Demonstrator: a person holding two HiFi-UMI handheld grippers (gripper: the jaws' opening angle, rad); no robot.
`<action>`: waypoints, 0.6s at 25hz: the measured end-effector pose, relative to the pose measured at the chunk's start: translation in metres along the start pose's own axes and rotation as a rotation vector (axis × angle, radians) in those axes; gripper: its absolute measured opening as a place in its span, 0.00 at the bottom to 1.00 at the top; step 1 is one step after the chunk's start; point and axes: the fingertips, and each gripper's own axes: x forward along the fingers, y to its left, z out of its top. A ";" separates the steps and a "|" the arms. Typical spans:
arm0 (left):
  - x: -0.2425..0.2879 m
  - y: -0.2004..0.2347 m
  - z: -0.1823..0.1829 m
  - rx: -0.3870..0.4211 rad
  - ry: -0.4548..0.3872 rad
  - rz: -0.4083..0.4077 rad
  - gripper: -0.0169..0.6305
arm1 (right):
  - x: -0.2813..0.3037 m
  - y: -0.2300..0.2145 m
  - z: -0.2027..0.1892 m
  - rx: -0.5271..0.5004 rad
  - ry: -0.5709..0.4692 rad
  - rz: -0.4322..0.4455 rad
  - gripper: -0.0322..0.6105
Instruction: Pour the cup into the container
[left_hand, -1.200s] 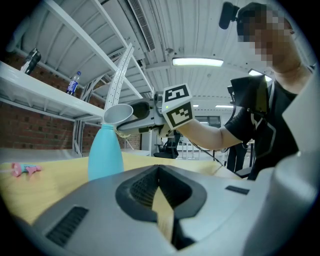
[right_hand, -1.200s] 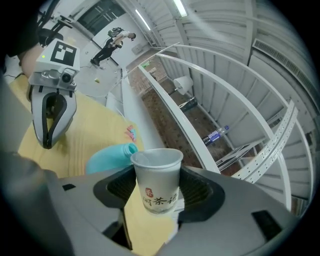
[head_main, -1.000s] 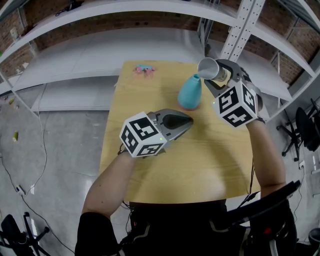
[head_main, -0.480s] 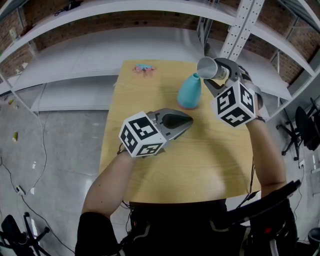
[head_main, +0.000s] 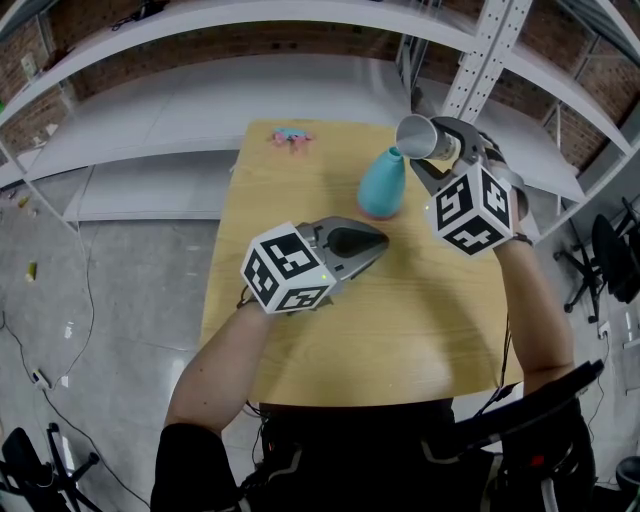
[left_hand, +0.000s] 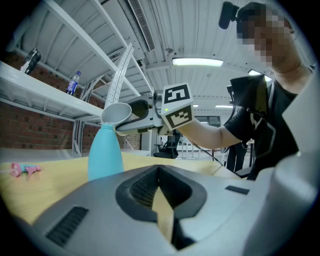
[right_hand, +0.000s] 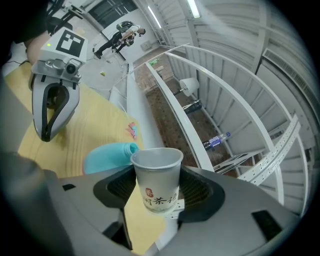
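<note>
I've got the cup (head_main: 418, 136) up in the air, clamped between the jaws of the right gripper (right_hand: 156, 195). It's a white paper cup with a red mark and dark characters on its wall. It's tipped onto its side, mouth turned toward the container (head_main: 381, 185), rim right at the top of the neck. The container is a pale blue bottle, broad at the base, narrow at the open neck. It stands upright toward the far side of the table (head_main: 300, 190). Can't tell if anything is flowing.
</note>
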 end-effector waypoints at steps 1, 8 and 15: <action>0.000 0.000 0.000 0.000 0.000 -0.001 0.03 | 0.000 0.000 0.000 0.001 0.001 0.000 0.48; -0.001 0.000 0.000 0.001 -0.001 -0.001 0.03 | 0.001 0.001 0.000 -0.002 0.000 -0.002 0.48; -0.001 0.000 -0.001 0.001 0.001 -0.002 0.03 | 0.001 0.001 0.000 -0.014 0.000 -0.015 0.48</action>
